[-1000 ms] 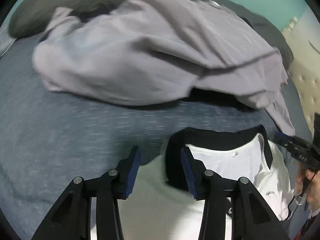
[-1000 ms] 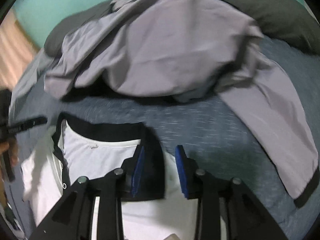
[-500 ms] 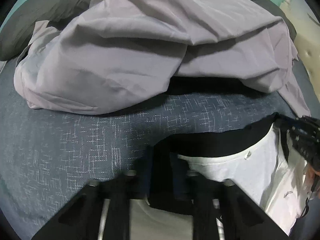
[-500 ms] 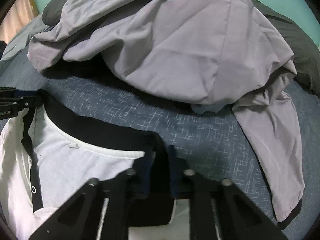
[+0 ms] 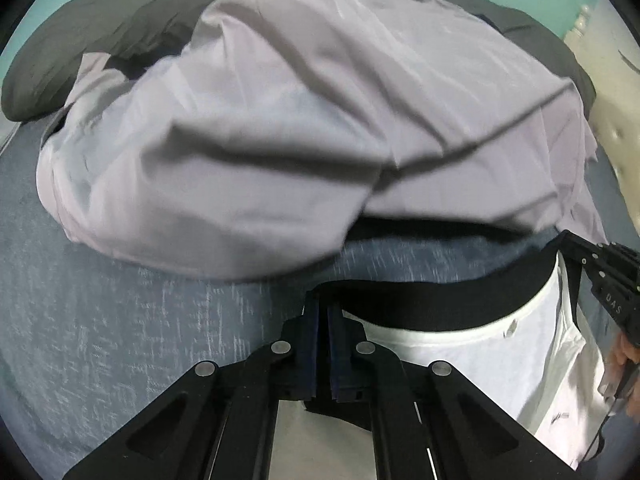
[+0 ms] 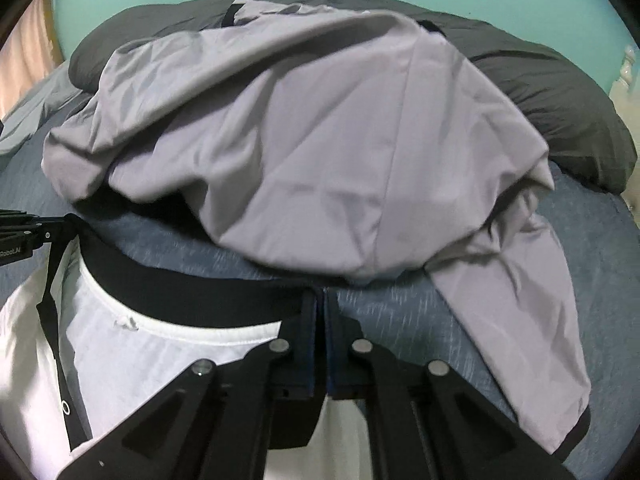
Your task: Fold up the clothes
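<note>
Both claws, left (image 5: 323, 336) and right (image 6: 322, 328), have clamped onto the shirt (image 5: 472, 364) collar since earlier. Folding has barely begun; the grey garment (image 6: 320, 152) lies far, untouched.

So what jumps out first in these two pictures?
A big rumpled grey garment heaped on the blue bed, filling the upper middle of both views. In front, a white shirt with a black collar, stretched between the left hand-held gripper and the right one.
</note>
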### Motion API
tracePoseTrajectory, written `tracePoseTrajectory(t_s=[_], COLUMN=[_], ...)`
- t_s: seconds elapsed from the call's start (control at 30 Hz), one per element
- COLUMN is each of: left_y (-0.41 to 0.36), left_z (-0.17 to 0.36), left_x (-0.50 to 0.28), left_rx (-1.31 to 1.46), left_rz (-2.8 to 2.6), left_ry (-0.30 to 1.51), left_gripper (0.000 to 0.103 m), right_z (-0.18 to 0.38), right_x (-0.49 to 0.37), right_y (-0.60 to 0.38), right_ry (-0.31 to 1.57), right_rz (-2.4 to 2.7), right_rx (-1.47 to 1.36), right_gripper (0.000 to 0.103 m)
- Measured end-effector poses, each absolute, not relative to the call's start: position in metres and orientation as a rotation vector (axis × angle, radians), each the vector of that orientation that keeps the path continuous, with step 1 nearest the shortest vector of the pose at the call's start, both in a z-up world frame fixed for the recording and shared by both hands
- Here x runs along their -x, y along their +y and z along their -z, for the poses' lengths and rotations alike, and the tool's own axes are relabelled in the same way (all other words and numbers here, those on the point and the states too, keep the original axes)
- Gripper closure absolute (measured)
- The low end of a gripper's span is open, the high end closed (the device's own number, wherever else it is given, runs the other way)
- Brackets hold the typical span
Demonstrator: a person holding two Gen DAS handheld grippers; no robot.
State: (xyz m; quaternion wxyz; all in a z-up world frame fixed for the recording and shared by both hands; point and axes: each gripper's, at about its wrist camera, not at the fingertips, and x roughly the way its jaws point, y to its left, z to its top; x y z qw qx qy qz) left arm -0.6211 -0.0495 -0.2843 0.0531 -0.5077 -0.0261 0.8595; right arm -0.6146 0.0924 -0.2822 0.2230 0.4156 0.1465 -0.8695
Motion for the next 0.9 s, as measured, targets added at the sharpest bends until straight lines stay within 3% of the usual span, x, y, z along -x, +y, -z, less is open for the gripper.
tracePoseTrajectory(t_s=[0.3, 0.5, 0.67, 0.8, 0.9], left_y=[-0.059, -0.064, -0.08, -0.084, -0.087], left_z=[0.281, 0.293, 0.282, 0.272, 0.265], left_x=[0.625, 0.614, 0.606, 0.597, 0.589], left_rx=[1.581, 1.581, 1.558, 1.538, 1.529], left_rz=[-2.598, -2.549, -2.537, -2.544, -2.558], left_ry=[-0.055, -0.133, -0.294, -0.325, -0.33], left_gripper=[0.1, 0.097, 0.063, 0.062, 0.061], right_z=[0.289, 0.31, 0.295, 0.287, 0.276], right_x=[0.63, 0.626, 0.627, 0.625, 0.617], right_y=[0.083, 0.094, 0.12, 0.129, 0.132], right_ry=[0.344, 0.159, -0.04, -0.104, -0.084], right_rz=[2.37, 2.245, 2.225, 2.187, 2.231], right_rx=[-1.203, -1.282, -1.265, -1.281, -1.231], right_gripper=[0.101, 0.097, 0.095, 0.079, 0.073])
